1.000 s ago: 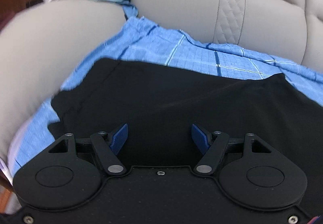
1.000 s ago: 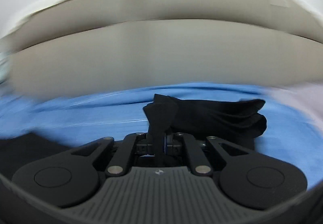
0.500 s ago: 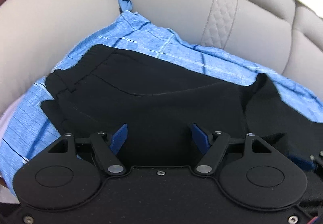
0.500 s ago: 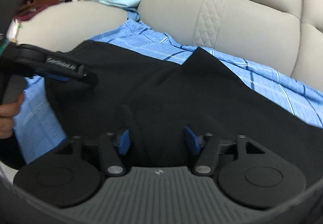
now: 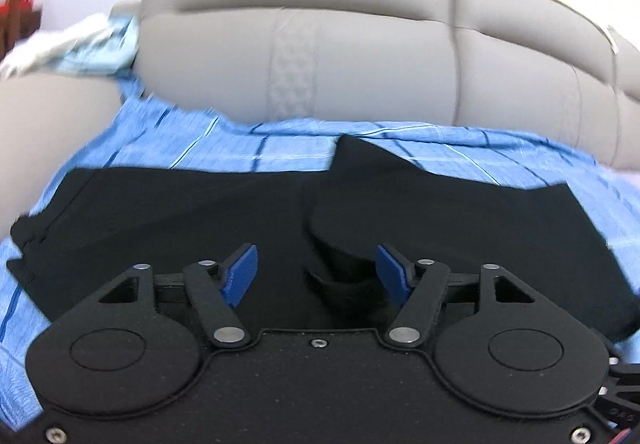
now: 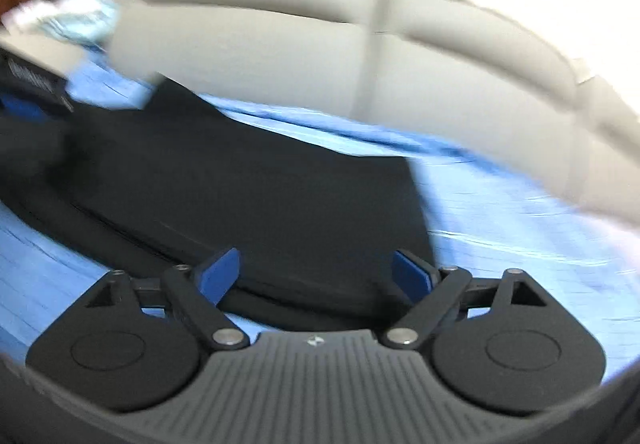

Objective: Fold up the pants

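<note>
Black pants (image 5: 400,215) lie part-folded on a blue sheet (image 5: 200,139) over the sofa (image 5: 360,63). Left gripper (image 5: 316,270) and right gripper (image 6: 316,270) both gape, holding nothing. Recommended: square the raised fold, then pinch aligned edges.

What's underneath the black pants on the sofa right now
A blue striped sheet lies under the black pants, showing all around them on the grey sofa. Whatever sits directly beneath the pants is covered, and the seat cushion is hidden by the sheet.
</note>
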`<act>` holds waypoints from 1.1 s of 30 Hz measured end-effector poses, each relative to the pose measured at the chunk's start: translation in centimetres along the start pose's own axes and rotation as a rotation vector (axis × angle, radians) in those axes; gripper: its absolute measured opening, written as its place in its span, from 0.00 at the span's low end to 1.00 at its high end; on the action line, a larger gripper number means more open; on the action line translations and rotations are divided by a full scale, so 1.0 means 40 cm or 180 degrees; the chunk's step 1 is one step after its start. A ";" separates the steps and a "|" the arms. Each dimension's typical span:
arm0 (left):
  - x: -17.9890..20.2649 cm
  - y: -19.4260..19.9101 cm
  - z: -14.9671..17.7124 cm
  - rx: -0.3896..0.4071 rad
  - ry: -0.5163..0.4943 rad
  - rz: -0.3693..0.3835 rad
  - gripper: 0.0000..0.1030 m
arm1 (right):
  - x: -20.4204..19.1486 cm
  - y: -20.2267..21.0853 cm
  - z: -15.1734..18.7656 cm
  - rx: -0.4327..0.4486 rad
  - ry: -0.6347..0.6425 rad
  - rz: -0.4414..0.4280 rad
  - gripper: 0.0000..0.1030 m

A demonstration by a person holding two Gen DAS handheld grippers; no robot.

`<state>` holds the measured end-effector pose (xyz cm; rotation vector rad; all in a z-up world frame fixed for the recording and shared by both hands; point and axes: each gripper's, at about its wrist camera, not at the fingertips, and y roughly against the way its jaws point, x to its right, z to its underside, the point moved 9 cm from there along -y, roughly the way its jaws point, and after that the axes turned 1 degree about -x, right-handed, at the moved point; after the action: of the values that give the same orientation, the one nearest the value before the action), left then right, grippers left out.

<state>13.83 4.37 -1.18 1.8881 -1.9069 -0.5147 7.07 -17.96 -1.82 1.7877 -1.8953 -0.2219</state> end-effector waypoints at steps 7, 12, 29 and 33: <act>0.034 -0.061 0.089 -0.0282 0.0037 -0.0225 0.58 | 0.082 0.016 0.059 -0.0089 -0.0129 0.0478 0.93; 0.039 -0.059 0.095 -0.0328 0.0028 -0.0228 0.58 | 0.138 0.005 0.065 -0.0103 -0.0189 0.0736 0.97; 0.058 -0.036 0.112 -0.0429 -0.0029 -0.0230 0.62 | 0.249 -0.077 0.016 0.0129 0.0048 0.0820 0.76; 0.066 -0.029 0.121 -0.0389 -0.0113 -0.0199 0.63 | 0.280 -0.096 0.031 -0.0008 -0.0062 0.0770 0.82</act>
<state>12.27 1.60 -5.84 1.8763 -1.7998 -0.6729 9.93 -29.53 -1.77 1.5411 -2.1016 -0.1548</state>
